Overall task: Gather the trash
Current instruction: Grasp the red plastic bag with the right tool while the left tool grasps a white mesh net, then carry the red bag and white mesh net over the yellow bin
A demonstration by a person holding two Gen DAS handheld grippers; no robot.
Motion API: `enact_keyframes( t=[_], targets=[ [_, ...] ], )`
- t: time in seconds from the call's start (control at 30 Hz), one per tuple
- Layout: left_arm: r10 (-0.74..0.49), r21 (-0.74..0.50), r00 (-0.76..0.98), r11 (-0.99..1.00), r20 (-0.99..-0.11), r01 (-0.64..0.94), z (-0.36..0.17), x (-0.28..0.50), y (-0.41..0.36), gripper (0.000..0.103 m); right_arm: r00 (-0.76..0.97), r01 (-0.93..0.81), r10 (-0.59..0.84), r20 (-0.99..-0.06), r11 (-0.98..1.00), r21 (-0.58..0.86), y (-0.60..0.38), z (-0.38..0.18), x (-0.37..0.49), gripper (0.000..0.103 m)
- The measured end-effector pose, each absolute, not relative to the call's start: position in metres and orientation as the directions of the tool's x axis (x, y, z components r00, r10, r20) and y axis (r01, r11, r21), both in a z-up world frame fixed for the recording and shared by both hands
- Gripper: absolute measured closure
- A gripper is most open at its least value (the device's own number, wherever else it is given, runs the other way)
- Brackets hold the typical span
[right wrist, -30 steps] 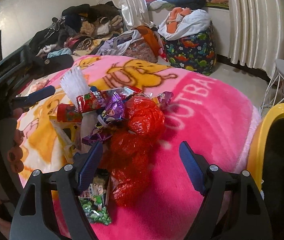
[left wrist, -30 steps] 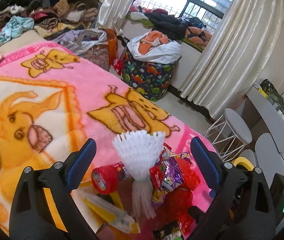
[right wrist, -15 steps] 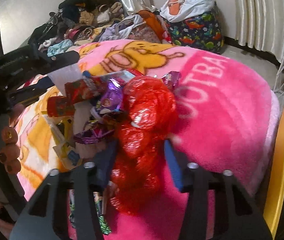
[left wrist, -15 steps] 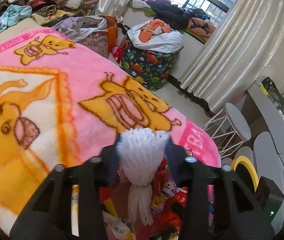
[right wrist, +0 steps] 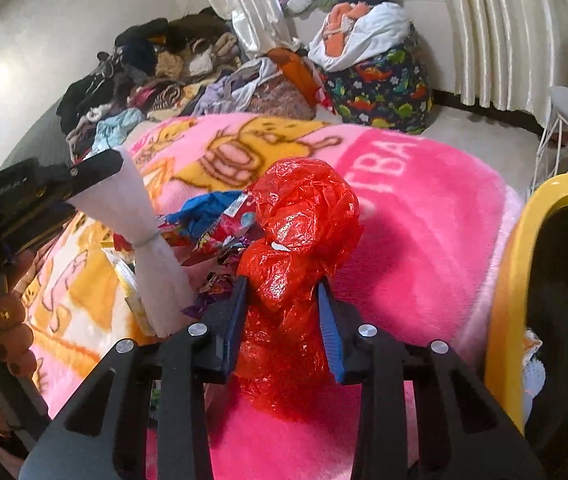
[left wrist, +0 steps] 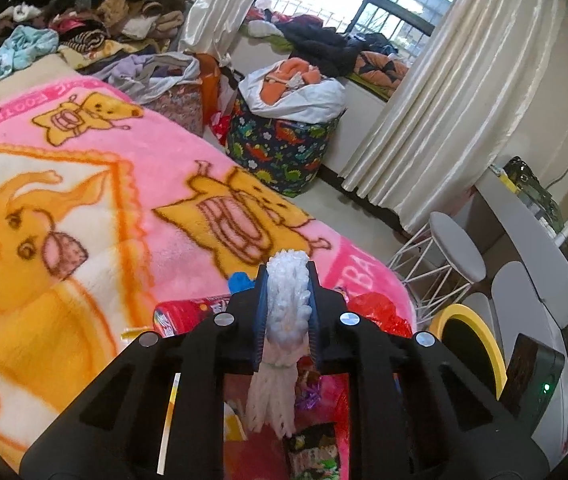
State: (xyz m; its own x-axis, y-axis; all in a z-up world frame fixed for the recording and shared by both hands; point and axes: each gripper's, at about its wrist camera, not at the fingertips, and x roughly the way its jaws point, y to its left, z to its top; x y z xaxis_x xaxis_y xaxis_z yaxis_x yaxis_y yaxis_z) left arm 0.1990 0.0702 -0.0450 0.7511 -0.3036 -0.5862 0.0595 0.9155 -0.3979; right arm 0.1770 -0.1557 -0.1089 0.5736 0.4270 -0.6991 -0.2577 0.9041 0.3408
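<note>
Spreading across the bed, a pink cartoon blanket is carrying a heap of snack wrappers. Through the left wrist view, the left gripper is squeezing its jaws tight on a white foam net, having just been closing on it, the tail dangling below. Behind, a dinosaur-print hamper is bulging with white and orange cloth, and a yellow-rimmed bin is sitting past the bed's edge. Through the right wrist view, the right gripper is pinching a crumpled red plastic bag — its jaws have just been closing on it — just above the blanket, beside the bin, whose dark inside is showing only a scrap of something pale at the rim.
</note>
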Motion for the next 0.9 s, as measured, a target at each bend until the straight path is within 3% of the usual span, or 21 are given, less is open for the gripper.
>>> enact_keyframes(
  t=[0.9],
  targets=[
    [-0.333,-0.37,0.81,0.916,-0.483,0.156,0.005,0.149,0.039,0.091,0.678,-0.303,0.43,-0.596,0.903,0.306,-0.184,-0.06,0.118,0.071]
  ],
)
